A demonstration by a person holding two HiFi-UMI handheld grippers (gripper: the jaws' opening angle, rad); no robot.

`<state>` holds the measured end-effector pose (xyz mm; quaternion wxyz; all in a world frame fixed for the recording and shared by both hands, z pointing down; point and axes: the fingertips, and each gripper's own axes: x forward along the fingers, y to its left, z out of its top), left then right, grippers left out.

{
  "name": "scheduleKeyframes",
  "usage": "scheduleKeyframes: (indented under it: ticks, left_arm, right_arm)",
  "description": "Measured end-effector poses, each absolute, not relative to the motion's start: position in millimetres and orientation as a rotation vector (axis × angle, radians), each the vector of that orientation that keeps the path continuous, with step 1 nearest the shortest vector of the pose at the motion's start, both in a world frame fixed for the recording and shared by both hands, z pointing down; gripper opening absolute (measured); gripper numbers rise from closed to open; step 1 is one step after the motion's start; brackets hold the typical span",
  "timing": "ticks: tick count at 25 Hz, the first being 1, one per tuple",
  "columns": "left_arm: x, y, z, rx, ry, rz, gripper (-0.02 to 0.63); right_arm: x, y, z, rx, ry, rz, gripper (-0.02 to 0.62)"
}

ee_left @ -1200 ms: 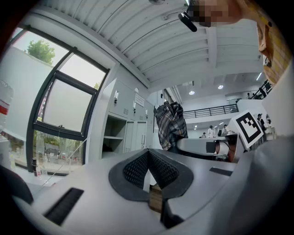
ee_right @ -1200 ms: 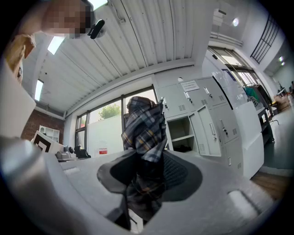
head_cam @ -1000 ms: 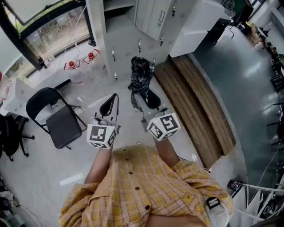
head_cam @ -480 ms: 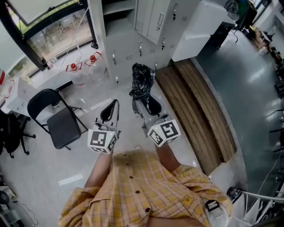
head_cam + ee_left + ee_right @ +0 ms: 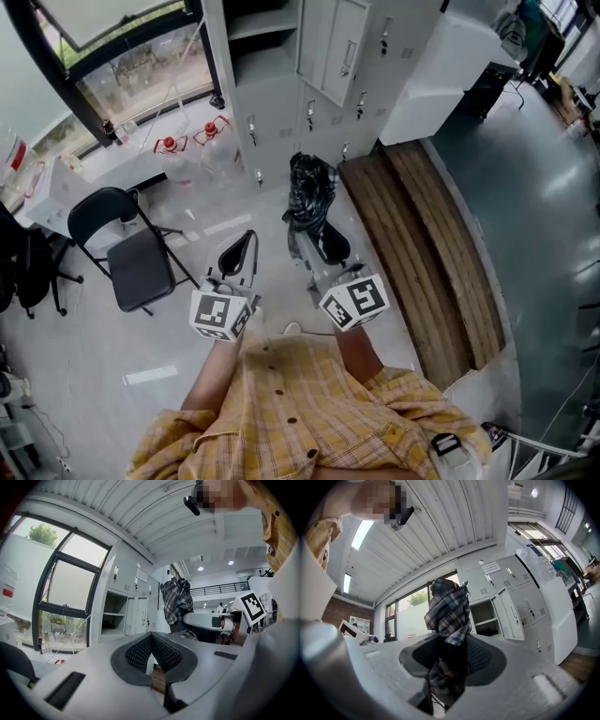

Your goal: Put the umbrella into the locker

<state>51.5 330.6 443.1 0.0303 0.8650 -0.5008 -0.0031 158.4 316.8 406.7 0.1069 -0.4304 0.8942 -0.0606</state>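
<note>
Both tools and the umbrella sit lower in the head view than a second ago, and the grey lockers fill more of the top of the frame. At the bottom edge is the person's yellow checked shirt. Just above it, left of centre, the left tool is clenched, its tips together with nothing between them. Right of centre, the right tool grasps the folded dark plaid umbrella, which stands up out of the jaws. A black folding chair stands at the left, and a wooden platform runs along the right. Beyond, at upper centre, are the lockers, with one door ajar. In the right gripper view an open compartment shows just right of the umbrella.
</note>
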Motion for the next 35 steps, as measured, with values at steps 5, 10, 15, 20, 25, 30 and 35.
scheduleKeyframes:
  ticks: [5,10,15,20,25,30,35]
  left_arm:
    - [50,315,451,2.639,-1.561,0.001,0.003]
    - [44,284,458,2.634,-1.564,-0.013,0.003]
    - [32,238,459,2.638,-1.562,-0.046,0.003]
    - [19,179,454,2.655,-1.536,-0.069,0.003]
    - [-10,118,444,2.659,-1.536,-0.074,0.003]
    - [-39,66,437,2.658,-1.519,-0.081,0.003]
    - [-59,20,429,2.68,-1.485,-0.096,0.003]
  right_arm:
    - [157,296,413,-1.26,2.651,-0.201,0.15]
    - [152,269,416,-1.261,2.659,-0.193,0.15]
    - [139,230,418,-1.262,2.665,-0.188,0.15]
    - [121,176,417,-1.279,2.668,-0.188,0.15]
    - [95,116,412,-1.295,2.66,-0.201,0.15]
    - [66,63,409,-1.316,2.65,-0.231,0.15]
    - [41,18,404,-1.343,2.649,-0.231,0.15]
